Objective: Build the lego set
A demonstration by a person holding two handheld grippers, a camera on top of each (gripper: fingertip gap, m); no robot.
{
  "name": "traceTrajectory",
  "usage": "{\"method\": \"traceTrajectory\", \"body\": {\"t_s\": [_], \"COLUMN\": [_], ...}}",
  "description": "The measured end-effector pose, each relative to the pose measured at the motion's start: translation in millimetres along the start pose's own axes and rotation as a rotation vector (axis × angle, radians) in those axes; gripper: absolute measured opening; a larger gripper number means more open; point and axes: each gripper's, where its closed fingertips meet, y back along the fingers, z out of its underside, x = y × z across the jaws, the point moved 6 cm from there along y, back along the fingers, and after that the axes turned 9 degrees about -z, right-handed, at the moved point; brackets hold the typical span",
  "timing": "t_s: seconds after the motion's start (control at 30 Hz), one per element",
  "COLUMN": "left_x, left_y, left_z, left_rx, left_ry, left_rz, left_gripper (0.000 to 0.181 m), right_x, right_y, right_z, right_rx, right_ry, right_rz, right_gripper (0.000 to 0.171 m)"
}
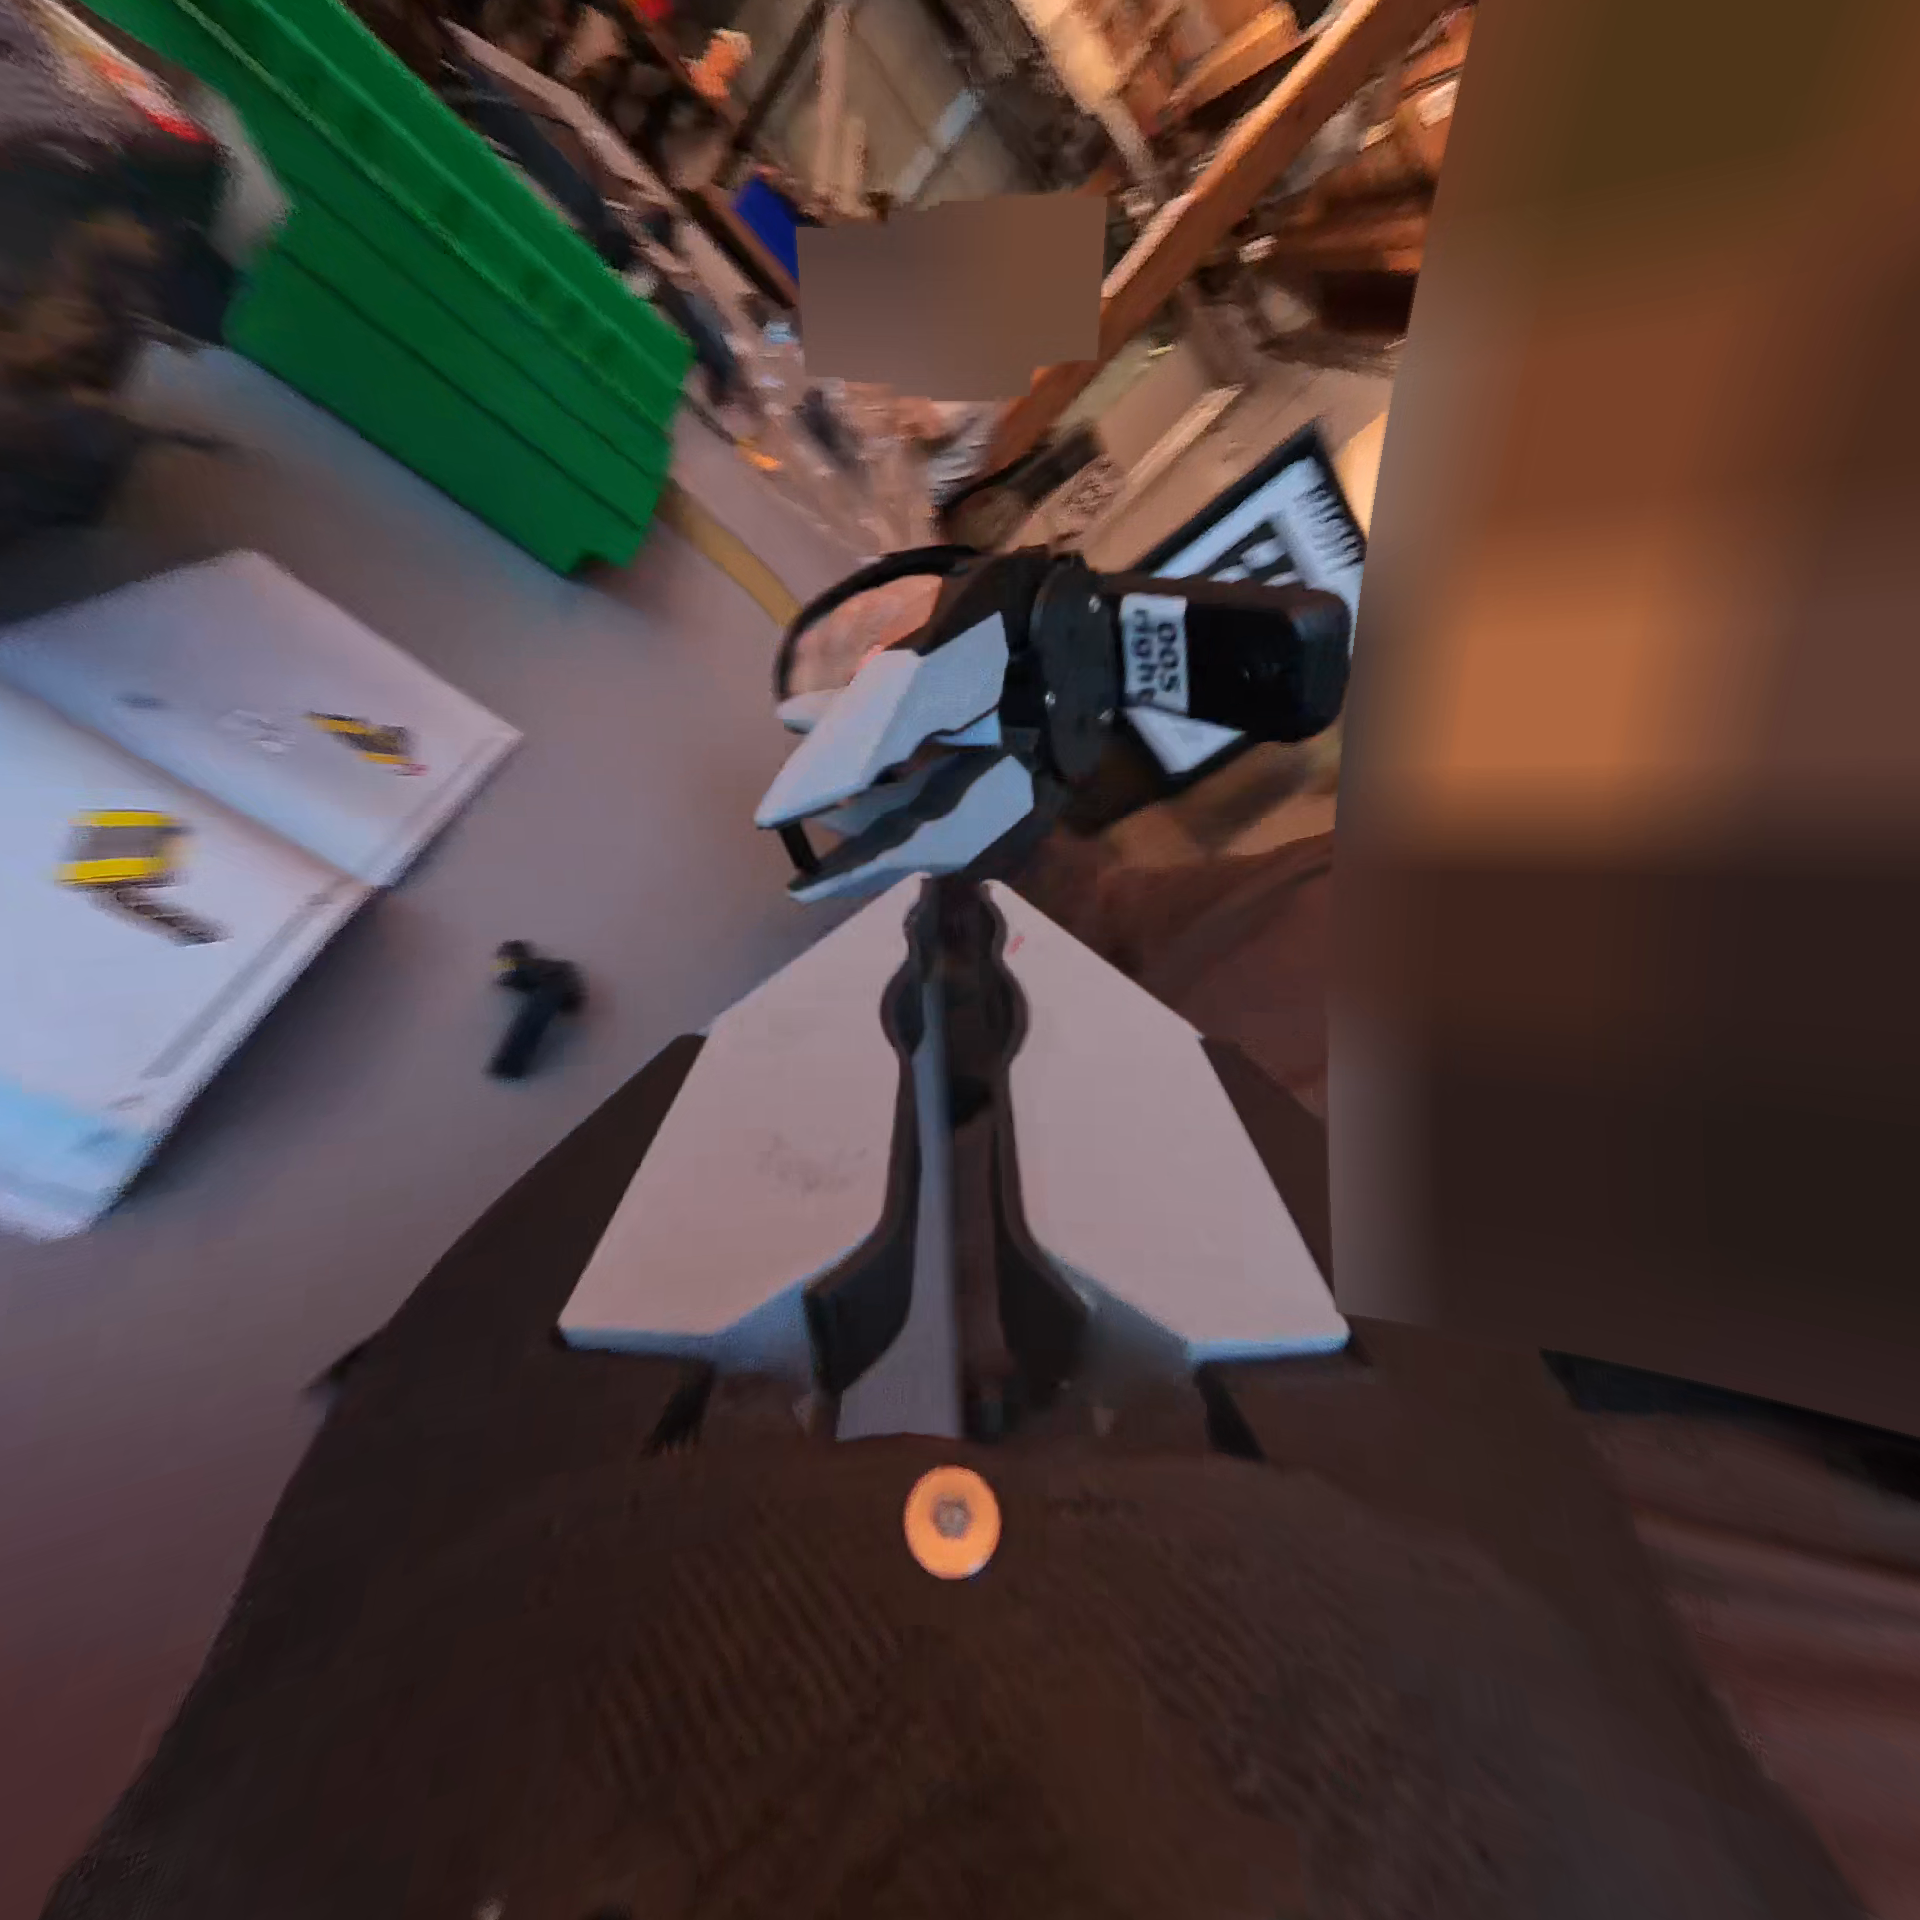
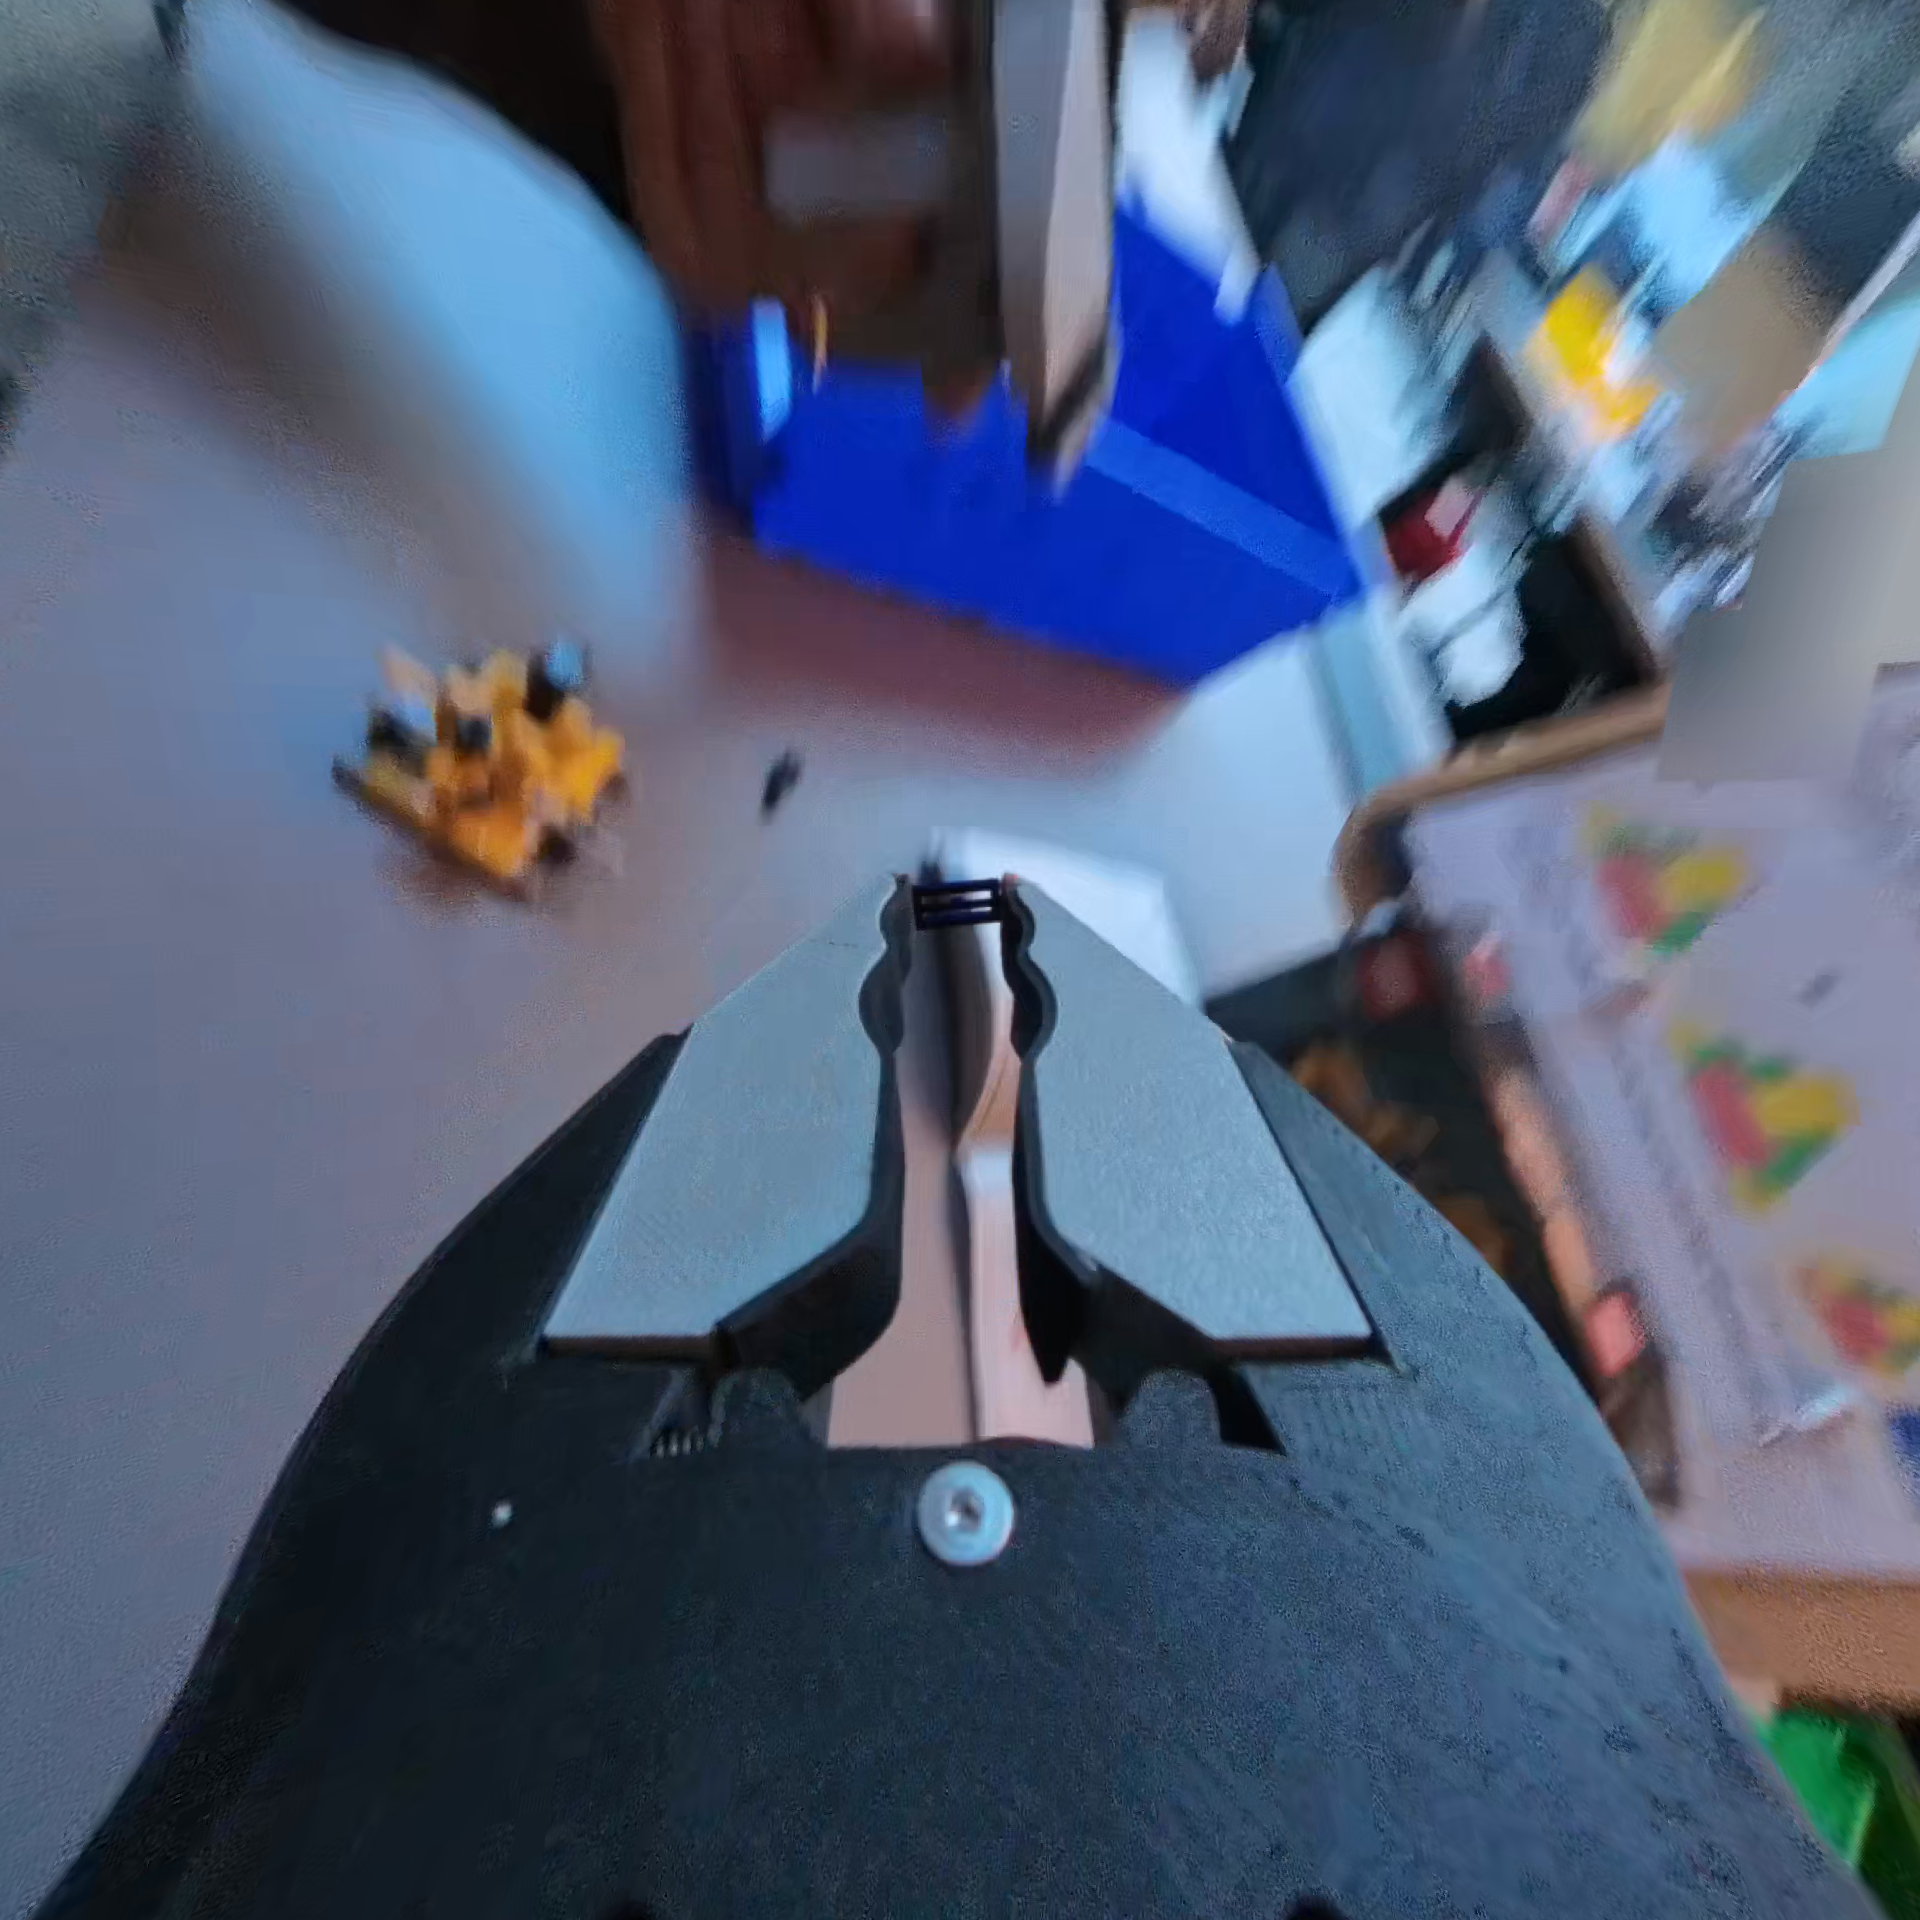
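Right tongs (image 2: 957, 902) pinching one small black piece (image 2: 957, 904); left tongs (image 1: 951, 914) pressed together; one yellow assembly (image 2: 488, 764).

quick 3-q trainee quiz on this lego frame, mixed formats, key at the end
1. True or false: the right hand-held gripper pinches a small black piece.
2. The booklet is: A) open B) closed C) rolled up.
3. Fill in: the partly built model on the table is mainly ____.

Key: 1 true; 2 A; 3 yellow.
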Motion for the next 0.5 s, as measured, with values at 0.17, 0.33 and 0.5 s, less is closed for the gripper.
{"method": "traceTrajectory", "body": {"t_s": [0.17,0.33,0.5], "left_x": [-7,-14,-14], "left_y": [33,59,102], "left_z": [2,2,2], "left_rx": [-0.048,-0.033,0.062], "left_ry": [-0.272,-0.392,-0.430], "left_rz": [-0.346,-0.549,-0.696], "left_gripper": [0.020,0.028,0.028], "right_x": [-24,-35,-34], "right_y": [8,3,11], "right_z": [89,111,106], "right_rx": [-0.366,-0.458,-0.394], "right_ry": [-0.314,-0.410,-0.403], "right_rz": [-0.212,-0.263,-0.251], "right_gripper": [0.014,0.023,0.027]}}
